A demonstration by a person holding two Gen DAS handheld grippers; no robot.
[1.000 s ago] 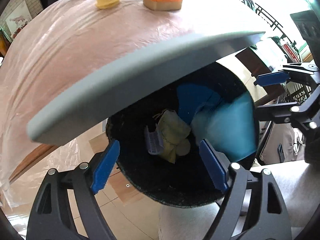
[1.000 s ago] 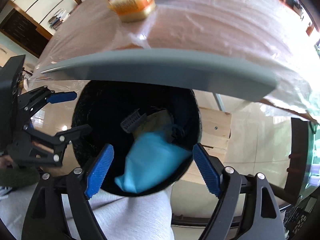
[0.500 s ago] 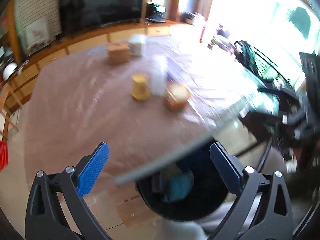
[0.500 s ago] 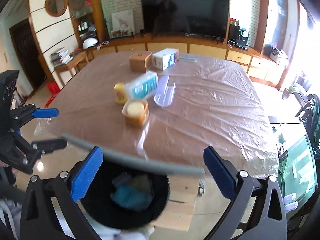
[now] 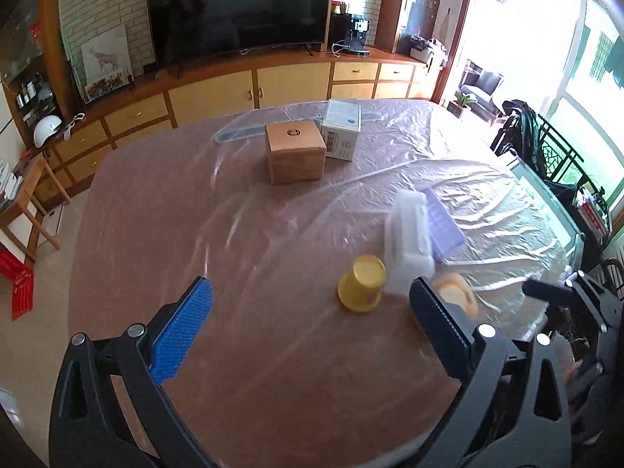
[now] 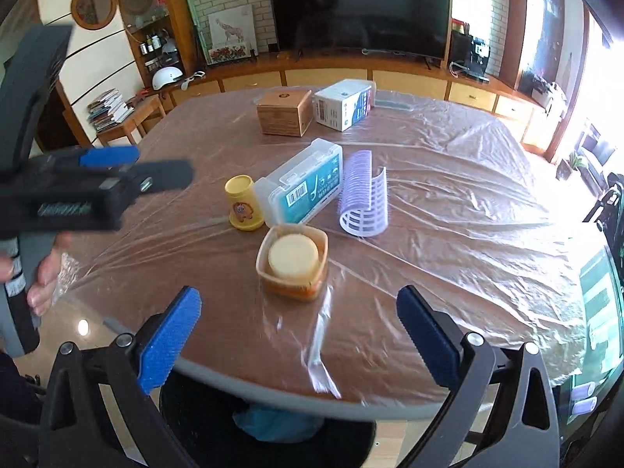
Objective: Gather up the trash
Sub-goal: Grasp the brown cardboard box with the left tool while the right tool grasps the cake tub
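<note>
The black trash bin (image 6: 218,425) stands under the table's near edge, with blue trash (image 6: 273,421) showing inside. My right gripper (image 6: 300,339) is open and empty, held above the table edge and the bin. My left gripper (image 5: 312,327) is open and empty over the near part of the table; it also shows at the left of the right wrist view (image 6: 132,167). On the table lie an orange tub (image 6: 292,261), a yellow cup (image 6: 241,202), a clear plastic box (image 6: 304,187) and a purple ribbed holder (image 6: 362,195).
The table (image 6: 448,234) is wrapped in wrinkled clear plastic. A wooden box (image 6: 284,113) and a white carton (image 6: 343,103) sit at its far side. Behind stand a TV (image 6: 358,4) and cabinets. A side table with books (image 6: 117,117) is at the left.
Both grippers have risen from looking down into the bin under the table edge to looking across the tabletop. Both stayed open and empty.
</note>
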